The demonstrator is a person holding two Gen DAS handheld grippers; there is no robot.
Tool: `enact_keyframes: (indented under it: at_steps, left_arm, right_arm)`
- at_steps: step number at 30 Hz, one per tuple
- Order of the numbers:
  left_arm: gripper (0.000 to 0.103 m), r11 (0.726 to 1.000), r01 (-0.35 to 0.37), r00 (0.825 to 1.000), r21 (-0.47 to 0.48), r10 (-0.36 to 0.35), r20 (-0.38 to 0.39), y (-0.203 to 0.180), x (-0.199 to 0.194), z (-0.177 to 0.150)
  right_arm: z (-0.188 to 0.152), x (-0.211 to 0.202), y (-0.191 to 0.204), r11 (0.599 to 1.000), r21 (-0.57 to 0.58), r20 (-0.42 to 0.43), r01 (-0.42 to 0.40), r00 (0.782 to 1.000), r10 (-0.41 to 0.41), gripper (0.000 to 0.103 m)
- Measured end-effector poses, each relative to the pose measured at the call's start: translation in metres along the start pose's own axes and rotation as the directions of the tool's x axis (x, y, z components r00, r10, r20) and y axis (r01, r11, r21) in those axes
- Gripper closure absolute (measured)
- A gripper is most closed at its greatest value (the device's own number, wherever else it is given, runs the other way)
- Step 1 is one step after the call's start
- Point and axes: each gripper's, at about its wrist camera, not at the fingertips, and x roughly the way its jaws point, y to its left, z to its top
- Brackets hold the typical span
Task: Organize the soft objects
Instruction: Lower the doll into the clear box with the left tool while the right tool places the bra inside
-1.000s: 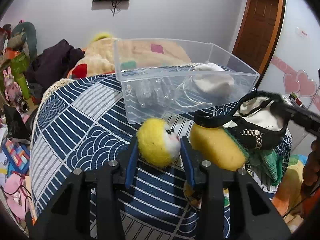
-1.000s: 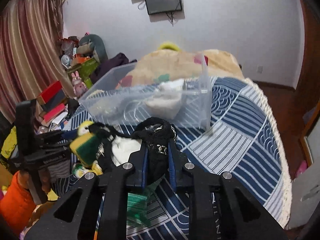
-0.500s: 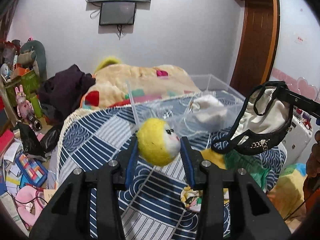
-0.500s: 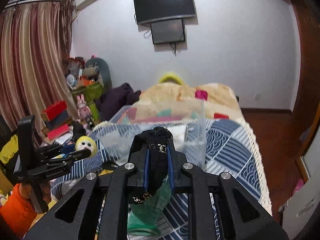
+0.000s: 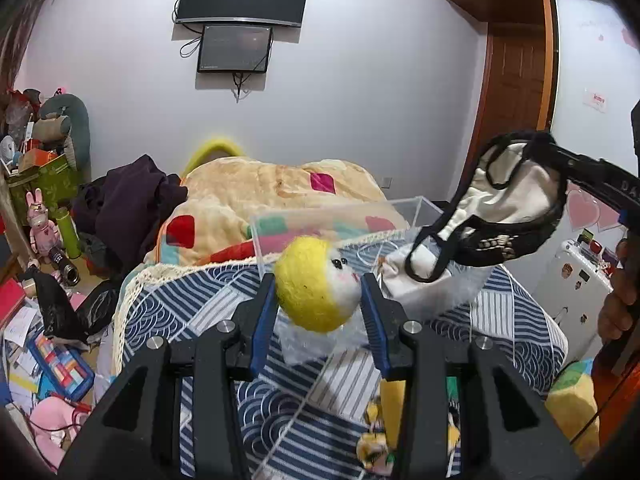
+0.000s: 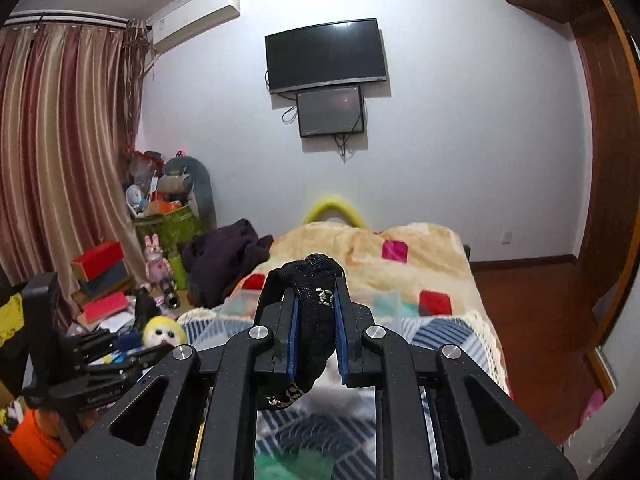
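My left gripper [image 5: 318, 302] is shut on a yellow and white plush ball with a face [image 5: 316, 284], held in the air over the blue patterned cloth [image 5: 208, 308] in front of a clear plastic bin [image 5: 304, 224]. My right gripper [image 6: 314, 308] is shut on a black and white cloth mask [image 6: 314, 316], which hangs from it above the bin in the left wrist view [image 5: 508, 216]. A white soft item [image 5: 404, 276] lies in the bin. The plush ball and the left gripper also show in the right wrist view [image 6: 162, 332].
A yellow sponge [image 5: 390, 408] and a green cloth [image 6: 292, 460] lie on the cloth below the grippers. A quilt-covered bed [image 6: 380, 260] is behind. Cluttered boxes and toys [image 5: 40, 216] fill the floor at left. A wooden door [image 5: 516, 80] stands at right.
Both grippers have risen, each still holding its item. The mask has gone up from the table to above the bin, and the plush ball now hangs in front of the bin wall.
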Motion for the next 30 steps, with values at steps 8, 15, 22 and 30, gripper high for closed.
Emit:
enact_keyframes:
  at_steps: [8, 15, 22, 30]
  left_arm:
    - [0.062, 1.000, 0.023, 0.999, 0.013, -0.022, -0.046, -0.002, 0.038, 0.016]
    - [0.062, 0.999, 0.023, 0.989, 0.026, -0.019, -0.150, -0.010, 0.080, 0.011]
    - [0.062, 0.999, 0.010, 0.981, 0.047, 0.000, -0.193, -0.016, 0.096, 0.001]
    - [0.055, 0.999, -0.015, 0.980, 0.029, 0.020, -0.196, -0.014, 0.093, -0.001]
  right_arm:
    - [-0.008, 0.044, 0.005, 1.000, -0.016, -0.064, -0.011, 0.998, 0.010, 0.089]
    - [-0.032, 0.076, 0.002, 1.000, -0.025, -0.191, 0.005, 0.982, -0.010, 0.089]
    - [-0.050, 0.090, -0.011, 0.993, -0.081, -0.288, 0.083, 0.952, -0.103, 0.089]
    - [-0.056, 0.084, -0.024, 0.991, -0.090, -0.362, 0.104, 0.923, -0.129, 0.083]
